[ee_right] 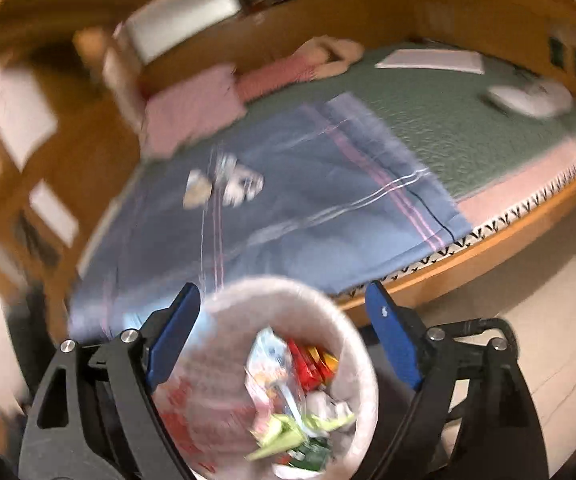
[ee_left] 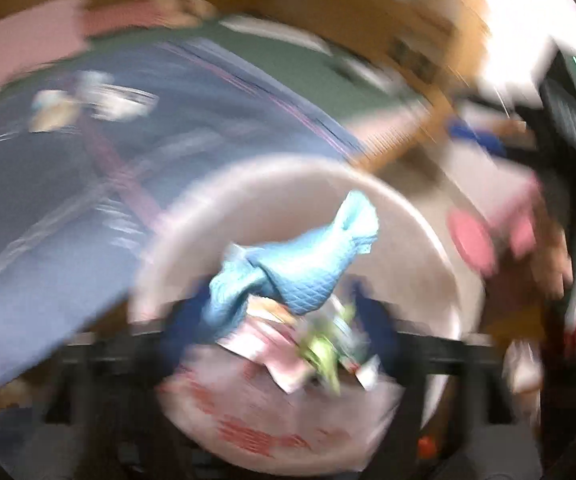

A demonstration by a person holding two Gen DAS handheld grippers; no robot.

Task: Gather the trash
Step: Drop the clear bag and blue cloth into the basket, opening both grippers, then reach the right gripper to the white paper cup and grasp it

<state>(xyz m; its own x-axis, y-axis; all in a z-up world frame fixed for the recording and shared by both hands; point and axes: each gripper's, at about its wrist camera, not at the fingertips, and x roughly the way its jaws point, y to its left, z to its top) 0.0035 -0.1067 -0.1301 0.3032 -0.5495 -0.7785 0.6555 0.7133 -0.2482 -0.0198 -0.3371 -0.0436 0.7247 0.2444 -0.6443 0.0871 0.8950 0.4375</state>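
Observation:
A white bin (ee_right: 224, 360) with a plastic liner stands on the floor by the bed, holding wrappers and crumpled trash (ee_right: 300, 400). My right gripper (ee_right: 284, 292) hangs open above it, its blue fingers either side of the rim and empty. In the blurred left wrist view my left gripper (ee_left: 278, 320) is also open over the bin (ee_left: 420, 224). A light blue quilted cloth (ee_left: 288, 268) sits loose between its fingers, above the trash (ee_left: 320, 348). More small wrappers (ee_right: 224, 184) lie on the blue blanket, and the left wrist view shows these wrappers (ee_left: 88, 104) too.
The bed has a blue blanket (ee_right: 308, 220) over a green mat (ee_right: 448, 120), inside a wooden frame (ee_right: 468, 256). A pink pillow (ee_right: 192, 112) and white papers (ee_right: 432, 60) lie at the far side. Pale floor (ee_right: 528, 320) runs to the right of the bin.

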